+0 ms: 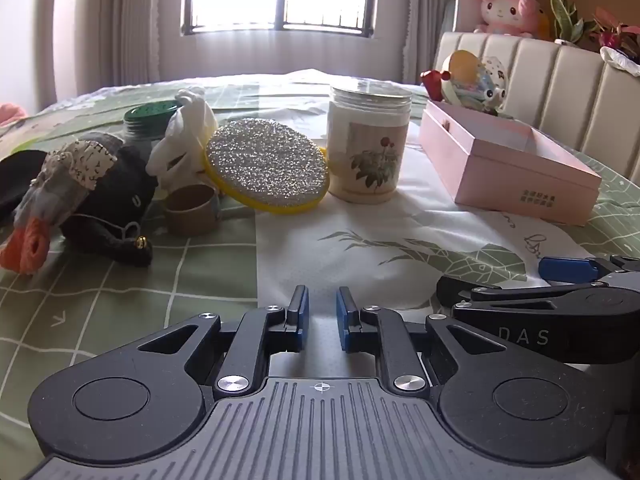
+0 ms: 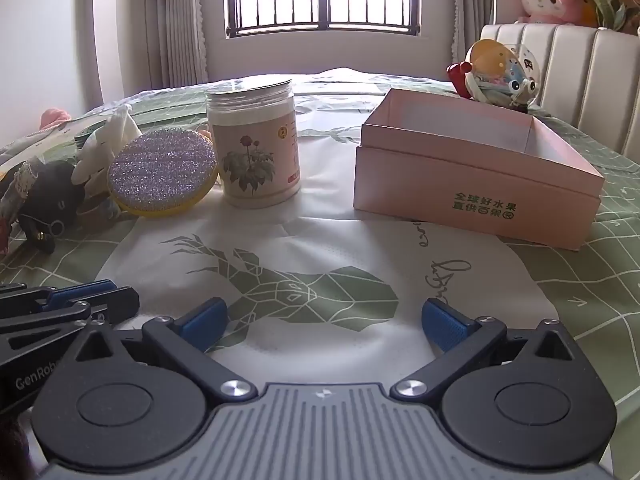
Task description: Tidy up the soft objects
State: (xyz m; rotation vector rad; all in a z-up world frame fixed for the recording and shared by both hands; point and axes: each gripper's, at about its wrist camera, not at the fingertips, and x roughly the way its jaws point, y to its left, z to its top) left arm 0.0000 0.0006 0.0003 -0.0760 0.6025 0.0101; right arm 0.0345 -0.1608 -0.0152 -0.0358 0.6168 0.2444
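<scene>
Soft things lie in a heap at the left of the bed: a dark plush toy [image 1: 100, 196] [image 2: 48, 200] with patchwork and an orange foot, a white glove [image 1: 184, 140] [image 2: 106, 140], and a round yellow sponge [image 1: 266, 166] [image 2: 162, 172] with a silver scrub face, leaning on edge. An open pink box [image 1: 508, 160] [image 2: 480, 184] stands at the right. My left gripper [image 1: 322, 308] [image 2: 100, 294] hovers low over the sheet, shut with nothing between its pads. To its right, my right gripper [image 2: 324, 320] [image 1: 516, 278] is open wide and empty. Both are well short of the objects.
A white jar [image 1: 368, 140] [image 2: 256, 144] with a flower label stands between sponge and box. A cardboard roll [image 1: 192, 210] and a green-lidded jar [image 1: 148, 120] sit by the heap. A colourful toy [image 1: 472, 76] [image 2: 496, 72] is behind the box; a pink plush [image 1: 508, 8] tops the headboard.
</scene>
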